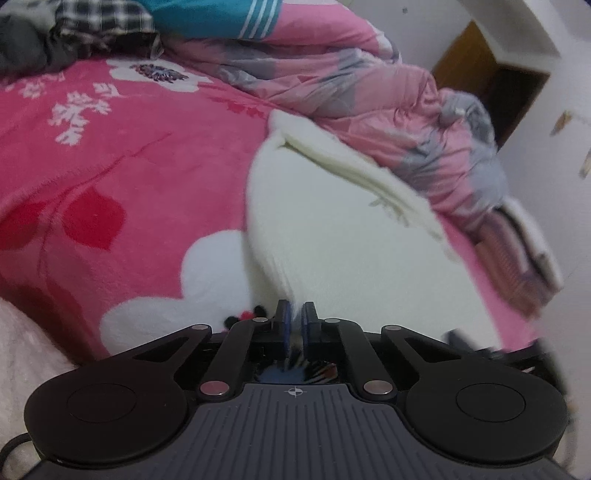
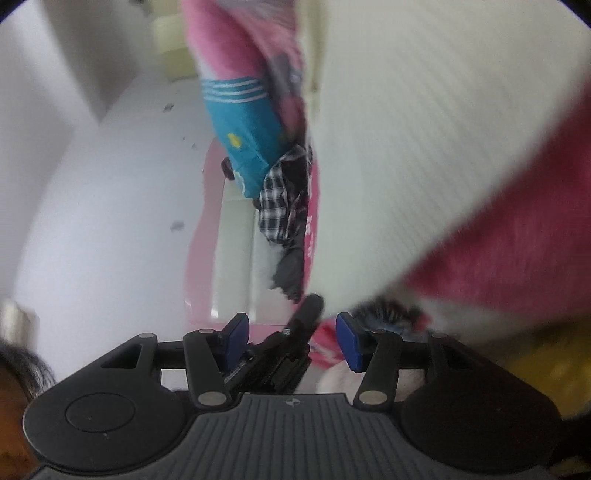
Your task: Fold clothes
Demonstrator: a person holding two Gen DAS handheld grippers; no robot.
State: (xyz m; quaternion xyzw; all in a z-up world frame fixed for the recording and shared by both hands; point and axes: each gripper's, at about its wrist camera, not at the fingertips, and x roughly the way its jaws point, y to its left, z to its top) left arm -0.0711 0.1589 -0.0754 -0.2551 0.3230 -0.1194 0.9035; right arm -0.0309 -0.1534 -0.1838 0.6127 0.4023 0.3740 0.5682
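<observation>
A white ribbed garment (image 1: 332, 229) lies spread on the pink flowered bed cover (image 1: 110, 155), one folded edge along its far side. My left gripper (image 1: 294, 314) is shut on the garment's near edge, with white cloth pinched between the blue pads (image 1: 283, 321). In the right wrist view, which is tipped sideways and blurred, the same white garment (image 2: 424, 147) fills the upper right. My right gripper (image 2: 291, 332) is open just below the cloth's edge. A black rod-like part (image 2: 306, 310) shows between its fingers.
A crumpled pink and grey quilt (image 1: 388, 96) lies behind the garment. More clothes are piled at the far end: a teal striped piece (image 1: 221, 18), a plaid shirt (image 1: 103, 18) and dark cloth (image 1: 22, 44). A white wall (image 2: 92, 184) and a brown opening (image 1: 491, 85) stand beyond.
</observation>
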